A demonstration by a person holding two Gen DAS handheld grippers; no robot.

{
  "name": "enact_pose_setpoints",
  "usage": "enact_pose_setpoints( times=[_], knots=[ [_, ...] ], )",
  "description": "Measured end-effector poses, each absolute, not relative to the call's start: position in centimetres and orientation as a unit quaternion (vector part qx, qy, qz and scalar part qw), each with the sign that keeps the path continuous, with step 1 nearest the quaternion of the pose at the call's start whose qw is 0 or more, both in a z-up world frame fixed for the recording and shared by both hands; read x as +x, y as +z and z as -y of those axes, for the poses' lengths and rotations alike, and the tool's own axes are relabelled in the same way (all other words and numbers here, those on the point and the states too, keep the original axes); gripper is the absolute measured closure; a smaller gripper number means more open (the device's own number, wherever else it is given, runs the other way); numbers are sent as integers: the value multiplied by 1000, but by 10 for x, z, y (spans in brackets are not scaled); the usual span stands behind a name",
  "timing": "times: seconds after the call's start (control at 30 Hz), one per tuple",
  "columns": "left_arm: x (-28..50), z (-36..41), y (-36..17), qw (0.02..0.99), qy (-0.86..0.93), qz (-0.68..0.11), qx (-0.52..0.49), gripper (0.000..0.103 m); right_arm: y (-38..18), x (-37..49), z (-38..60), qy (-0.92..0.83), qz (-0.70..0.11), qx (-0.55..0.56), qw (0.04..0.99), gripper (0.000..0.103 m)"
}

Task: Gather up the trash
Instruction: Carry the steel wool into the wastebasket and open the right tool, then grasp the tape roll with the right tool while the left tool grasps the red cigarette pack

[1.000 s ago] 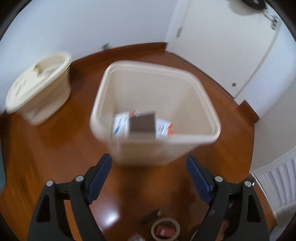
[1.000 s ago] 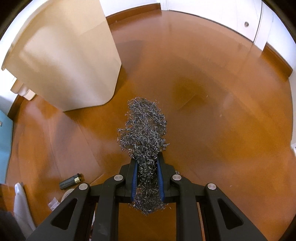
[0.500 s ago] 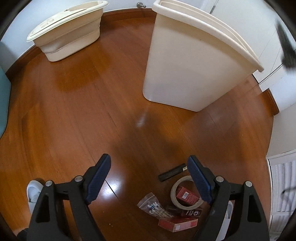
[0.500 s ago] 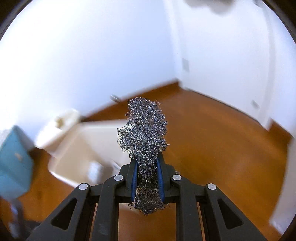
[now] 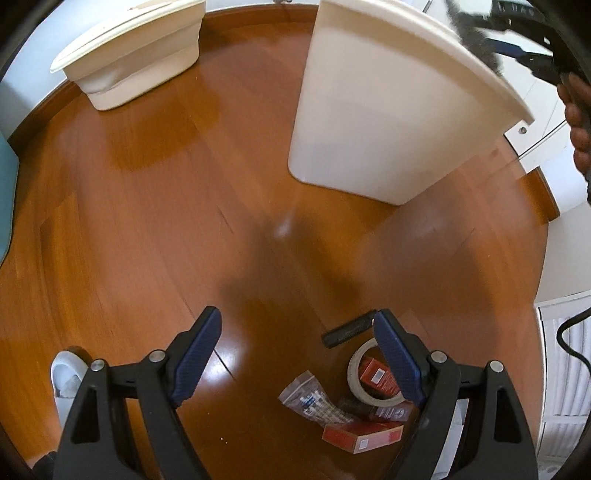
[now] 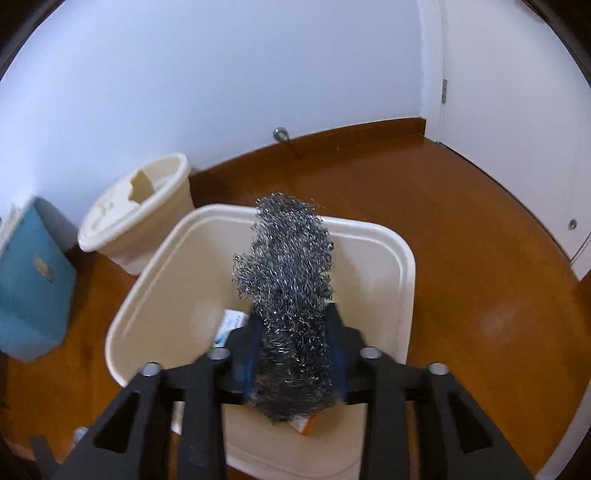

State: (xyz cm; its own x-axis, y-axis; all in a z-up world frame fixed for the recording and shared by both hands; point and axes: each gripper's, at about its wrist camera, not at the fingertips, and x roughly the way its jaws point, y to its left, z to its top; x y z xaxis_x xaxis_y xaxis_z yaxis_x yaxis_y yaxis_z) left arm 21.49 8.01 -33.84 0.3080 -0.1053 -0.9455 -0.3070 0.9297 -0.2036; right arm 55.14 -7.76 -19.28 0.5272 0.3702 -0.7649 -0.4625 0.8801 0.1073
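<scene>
My right gripper (image 6: 293, 332) holds a wad of steel wool (image 6: 286, 288) right above the open cream trash bin (image 6: 402, 295); its jaws stand wider than before but still touch the wad. Paper trash (image 6: 231, 325) lies in the bin. In the left wrist view the bin (image 5: 388, 122) stands at the upper right, with the right gripper (image 5: 495, 33) over its rim. My left gripper (image 5: 295, 350) is open and empty above the wooden floor. Below it lie a tape roll (image 5: 360, 369), red boxes (image 5: 362, 435), a clear bag (image 5: 314, 400) and a black stick (image 5: 347, 332).
A second cream bin with a lid (image 5: 136, 51) stands at the wall, also in the right wrist view (image 6: 140, 218). A blue box (image 6: 29, 284) is left of it. White doors (image 6: 517, 110) and a white grille (image 5: 565, 369) are to the right. A white shoe (image 5: 66, 373) is near the left gripper.
My right gripper has swung up from the floor to above the bin, and its jaws have widened around the steel wool. My left gripper has come away from the bin and tilted down to the floor trash.
</scene>
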Motion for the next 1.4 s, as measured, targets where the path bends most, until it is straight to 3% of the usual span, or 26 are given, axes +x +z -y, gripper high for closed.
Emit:
enact_pose_setpoints(
  times=[0.07,0.37,0.47,0.57,0.67,0.93,1.1,1.23,1.4],
  knots=[
    [215,-78,-346,783,61,-594,-172,19,-189,543,71,233,-411,-62,879,32],
    [197,-69,-384,748,63,-637,-174,19,-151,455,122,277,-325,-26,904,31],
    [190,-68,-395,738,70,-647,-178,19,-187,403,145,278,-368,-38,887,26],
    [182,-64,-401,734,67,-653,-175,19,-276,373,149,275,-502,-49,818,26],
    [172,-55,-402,732,58,-660,-160,19,-371,357,146,264,-619,-45,739,30],
    [173,8,-382,762,-85,-641,-35,19,-441,348,123,248,-663,-111,697,41],
    [166,27,-379,754,-144,-641,4,19,-453,341,109,253,-660,-146,692,86],
    [162,32,-383,746,-166,-645,17,19,-448,339,115,257,-654,-140,698,87],
    [150,57,-387,728,-224,-633,138,19,-416,335,158,250,-647,-39,719,88]
  ],
)
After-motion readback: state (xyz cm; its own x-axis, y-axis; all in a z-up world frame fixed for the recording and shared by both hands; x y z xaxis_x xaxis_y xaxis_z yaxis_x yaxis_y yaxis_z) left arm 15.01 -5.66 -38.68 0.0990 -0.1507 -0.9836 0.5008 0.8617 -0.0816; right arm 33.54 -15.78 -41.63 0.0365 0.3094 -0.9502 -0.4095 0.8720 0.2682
